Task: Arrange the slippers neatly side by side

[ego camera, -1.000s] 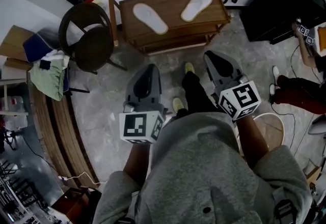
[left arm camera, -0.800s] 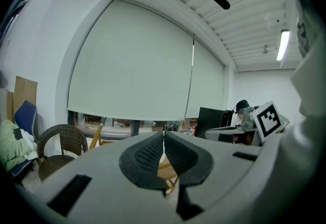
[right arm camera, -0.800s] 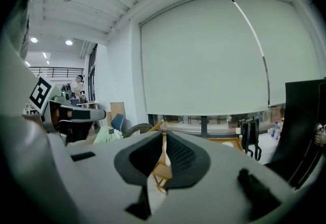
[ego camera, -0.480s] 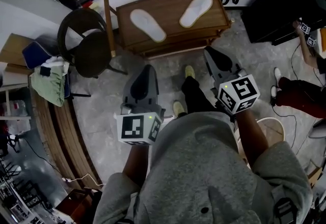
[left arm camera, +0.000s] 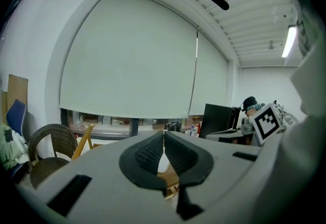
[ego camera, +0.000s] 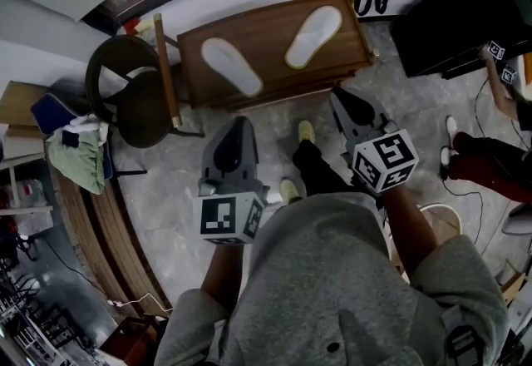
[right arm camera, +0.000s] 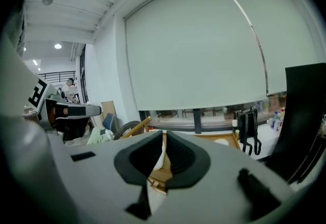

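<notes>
Head view shows left slipper (ego camera: 231,66) and right slipper (ego camera: 314,37) lying apart, splayed, on the desk (ego camera: 271,43), with left claw (ego camera: 239,121) and right claw (ego camera: 339,95) short of it, both closed and empty.

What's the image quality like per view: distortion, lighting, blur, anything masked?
Head view: heavy fisheye curving, dim overall, both slippers on the wooden table clear. Left gripper view: bright window blind, black vignetted corners, mosaic patch at top. Right gripper view: similar vignette, mosaic patch top left.
</notes>
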`<state>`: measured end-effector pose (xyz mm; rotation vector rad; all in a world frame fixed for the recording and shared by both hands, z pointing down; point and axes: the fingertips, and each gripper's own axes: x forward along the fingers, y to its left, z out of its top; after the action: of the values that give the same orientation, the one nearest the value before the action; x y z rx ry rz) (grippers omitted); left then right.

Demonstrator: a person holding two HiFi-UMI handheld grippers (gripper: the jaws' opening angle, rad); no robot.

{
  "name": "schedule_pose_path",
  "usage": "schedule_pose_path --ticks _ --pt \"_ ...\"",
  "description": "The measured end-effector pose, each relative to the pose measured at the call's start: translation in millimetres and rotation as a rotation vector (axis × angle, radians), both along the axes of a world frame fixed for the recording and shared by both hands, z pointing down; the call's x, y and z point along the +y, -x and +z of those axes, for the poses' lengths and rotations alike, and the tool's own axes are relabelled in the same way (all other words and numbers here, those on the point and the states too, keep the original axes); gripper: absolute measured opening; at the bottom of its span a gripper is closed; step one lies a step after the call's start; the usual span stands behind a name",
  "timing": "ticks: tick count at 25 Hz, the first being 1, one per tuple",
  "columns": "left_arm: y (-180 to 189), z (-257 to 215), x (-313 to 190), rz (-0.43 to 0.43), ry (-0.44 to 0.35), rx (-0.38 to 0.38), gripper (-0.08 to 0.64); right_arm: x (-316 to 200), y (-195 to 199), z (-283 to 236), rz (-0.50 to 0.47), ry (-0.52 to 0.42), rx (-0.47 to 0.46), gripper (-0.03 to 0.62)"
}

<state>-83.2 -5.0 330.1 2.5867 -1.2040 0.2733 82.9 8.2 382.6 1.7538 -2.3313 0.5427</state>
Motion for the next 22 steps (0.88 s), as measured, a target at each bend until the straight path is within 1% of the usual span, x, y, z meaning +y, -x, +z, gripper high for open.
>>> schedule_pose_path --ticks 4,12,15,22 --pt "-14 1 -34 -0.018 0.006 -0.012 0.02 -33 -18 11 -0.002 0.029 -0.003 0.037" --pt "-43 1 -90 -0.052 0.024 -0.028 0.02 -94 -53 18 -0.012 0.046 -0.004 0.037" --pt "-52 -2 -103 -0.061 -0.002 -0.026 0.02 -107 -63 24 -0.021 0.055 -0.004 0.037" --pt "-62 0 -123 -0.107 0.009 -0.038 0.02 -133 -85 50 -0.008 0.092 -0.016 0.037"
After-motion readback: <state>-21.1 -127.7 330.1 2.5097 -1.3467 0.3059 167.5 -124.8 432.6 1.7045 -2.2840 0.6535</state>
